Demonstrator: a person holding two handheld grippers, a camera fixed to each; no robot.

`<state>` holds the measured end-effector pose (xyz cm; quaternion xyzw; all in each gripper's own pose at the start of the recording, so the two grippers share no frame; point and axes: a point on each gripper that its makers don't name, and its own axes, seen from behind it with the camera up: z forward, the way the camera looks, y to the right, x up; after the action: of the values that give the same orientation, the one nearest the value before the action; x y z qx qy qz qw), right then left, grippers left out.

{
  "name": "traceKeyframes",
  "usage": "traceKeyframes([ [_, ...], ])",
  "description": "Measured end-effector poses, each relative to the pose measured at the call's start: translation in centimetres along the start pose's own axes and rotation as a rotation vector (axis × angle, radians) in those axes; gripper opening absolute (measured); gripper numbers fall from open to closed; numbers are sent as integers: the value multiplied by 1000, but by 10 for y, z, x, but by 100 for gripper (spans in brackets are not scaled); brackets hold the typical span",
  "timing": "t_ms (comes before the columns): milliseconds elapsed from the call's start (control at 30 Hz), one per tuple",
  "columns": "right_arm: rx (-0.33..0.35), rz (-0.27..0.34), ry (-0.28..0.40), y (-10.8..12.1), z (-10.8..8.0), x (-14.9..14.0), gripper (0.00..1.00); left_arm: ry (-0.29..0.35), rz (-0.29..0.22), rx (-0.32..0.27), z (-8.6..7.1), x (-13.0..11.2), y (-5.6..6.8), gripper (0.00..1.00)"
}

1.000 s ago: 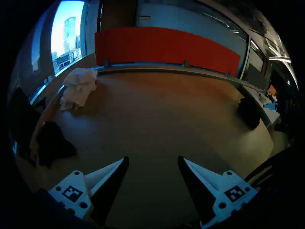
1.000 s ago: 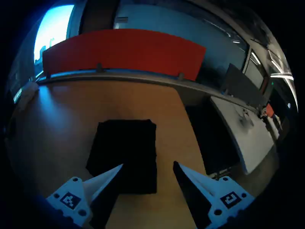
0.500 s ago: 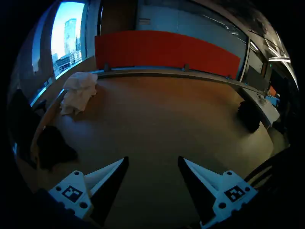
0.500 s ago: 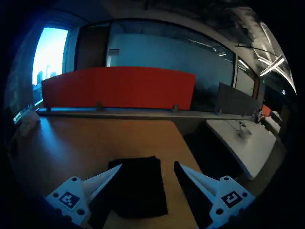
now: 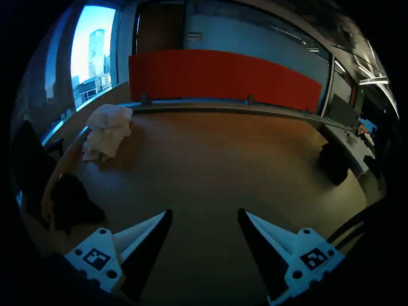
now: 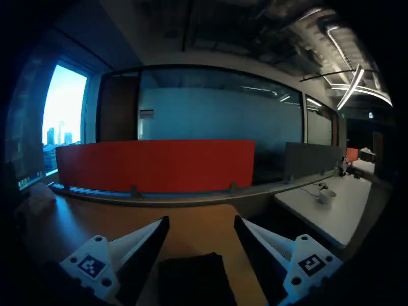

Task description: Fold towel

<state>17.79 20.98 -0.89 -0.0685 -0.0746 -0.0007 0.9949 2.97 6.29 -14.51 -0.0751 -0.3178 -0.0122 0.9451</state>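
Left gripper view puts our left gripper (image 5: 204,211) low over the wooden desk (image 5: 219,153), fingers apart and holding nothing. In the right gripper view our right gripper (image 6: 200,219) is likewise spread and empty, tipped up toward the red partition (image 6: 153,166). Just below it, between its fingers, lies a black folded towel (image 6: 191,278) close to the desk's right edge. What seems left to fold sits leftward: a dark crumpled cloth (image 5: 71,204) at the left edge, near the left gripper, and a white crumpled towel (image 5: 107,130) in the far left corner. We judge the left gripper the nearer to both.
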Motion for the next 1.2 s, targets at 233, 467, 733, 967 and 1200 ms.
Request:
traceKeyframes([
  [233, 13, -28, 9, -12, 0, 6, 99, 80, -18, 6, 0, 22, -3, 95],
  [467, 30, -44, 13, -27, -2, 12, 99, 207, -36, 34, -1, 60, -12, 95],
  [733, 65, -42, 0, -44, -4, 7, 99, 380, -52, 76, -4, 121, -30, 95],
  [967, 103, -69, -1, -67, -7, 11, 99, 443, -56, 89, 0, 156, -44, 95],
  [1200, 120, -65, 35, -96, -8, 32, 99, 485, -37, 80, 4, 181, -48, 95],
])
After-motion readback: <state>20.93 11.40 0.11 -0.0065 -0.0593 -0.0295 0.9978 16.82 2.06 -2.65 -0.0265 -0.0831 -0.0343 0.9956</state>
